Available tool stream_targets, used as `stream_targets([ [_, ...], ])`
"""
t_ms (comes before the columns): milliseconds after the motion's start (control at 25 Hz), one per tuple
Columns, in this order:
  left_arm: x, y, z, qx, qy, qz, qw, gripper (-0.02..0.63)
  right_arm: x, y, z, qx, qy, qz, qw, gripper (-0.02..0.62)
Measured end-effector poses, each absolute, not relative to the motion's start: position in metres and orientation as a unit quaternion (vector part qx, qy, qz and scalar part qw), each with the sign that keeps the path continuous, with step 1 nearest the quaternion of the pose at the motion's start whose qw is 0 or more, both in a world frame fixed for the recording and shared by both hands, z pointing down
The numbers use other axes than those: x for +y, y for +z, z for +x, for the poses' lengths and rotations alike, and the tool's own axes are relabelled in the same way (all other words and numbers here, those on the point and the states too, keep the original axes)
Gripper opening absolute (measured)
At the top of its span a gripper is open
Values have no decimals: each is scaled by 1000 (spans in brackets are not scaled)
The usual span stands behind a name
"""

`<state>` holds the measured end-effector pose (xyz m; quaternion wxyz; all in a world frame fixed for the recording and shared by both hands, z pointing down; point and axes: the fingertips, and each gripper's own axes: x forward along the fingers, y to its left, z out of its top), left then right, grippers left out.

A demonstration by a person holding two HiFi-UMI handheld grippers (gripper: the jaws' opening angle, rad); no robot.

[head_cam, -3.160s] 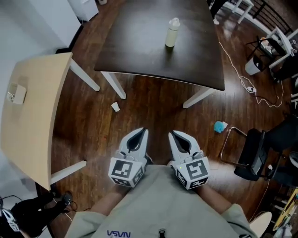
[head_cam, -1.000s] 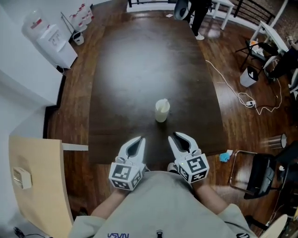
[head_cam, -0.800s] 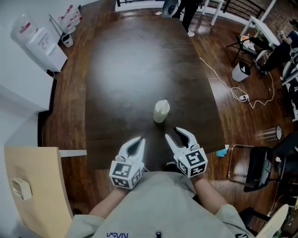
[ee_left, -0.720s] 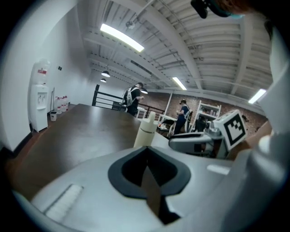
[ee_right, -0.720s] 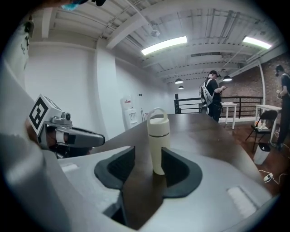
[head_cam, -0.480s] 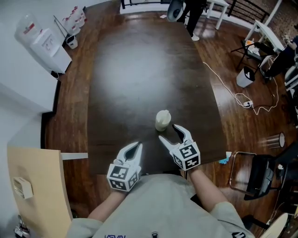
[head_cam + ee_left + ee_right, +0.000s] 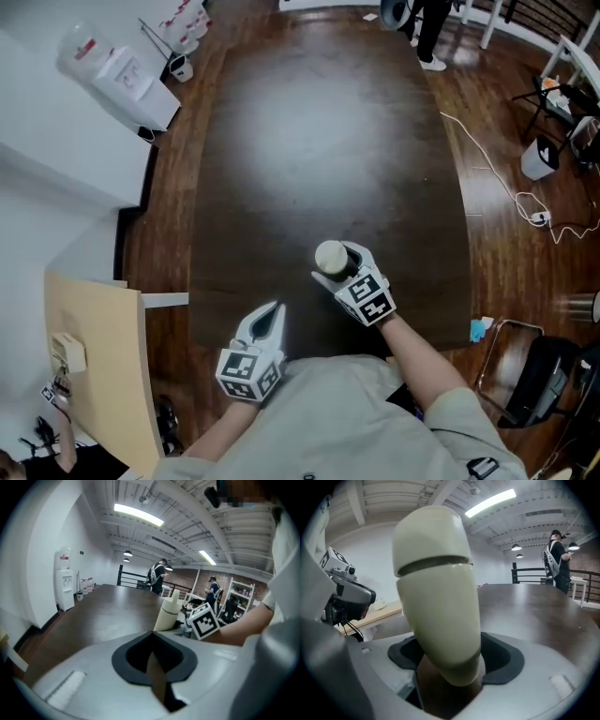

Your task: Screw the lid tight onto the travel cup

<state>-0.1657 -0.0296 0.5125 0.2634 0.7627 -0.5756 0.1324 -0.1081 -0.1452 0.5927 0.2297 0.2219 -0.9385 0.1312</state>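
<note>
Long dark brown wooden desk (image 7: 319, 141) fills the middle of the head view, running off toward 12 o'clock. Out at 8 o'clock sits a pale wooden side table (image 7: 94, 366), and up at 10 o'clock a white water dispenser (image 7: 117, 70) stands against the wall.

Now the action. The right tongs (image 7: 349, 269) are in over the desk's near end, at about 5 o'clock from its centre, right at the cream-coloured plastic travel cup (image 7: 330, 257). In the right gripper view the cup stands upright on the desk between the spread jaws. Its base is close against one pad and a strip of desk shows on the other side, so it is bracketed, not clamped. The cup's rounded cream lid (image 7: 429, 534) sits on top, with a dark seam line ringing the join.

The left tongs (image 7: 265, 323) hang back at 7 o'clock from the cup, over the desk's near edge and well apart from it. The jaws are drawn together with nothing between them — only a thin sliver of desk shows through in the left gripper view.
</note>
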Motion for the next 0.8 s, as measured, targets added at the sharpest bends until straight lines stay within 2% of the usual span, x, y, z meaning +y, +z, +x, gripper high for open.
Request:
stream_targets([
  [400,-27,511,-171,-590,133,747,277,3,-142,596,-132,-949,114,190,223,351],
  [480,-31,509,-171,-585,132,753,272,3,-145,597,-129,-947,118,198,225,334],
  [800,-54,487,-180,-566,116,780,241,3,-135,586,-110,-938,184,174,238,319],
])
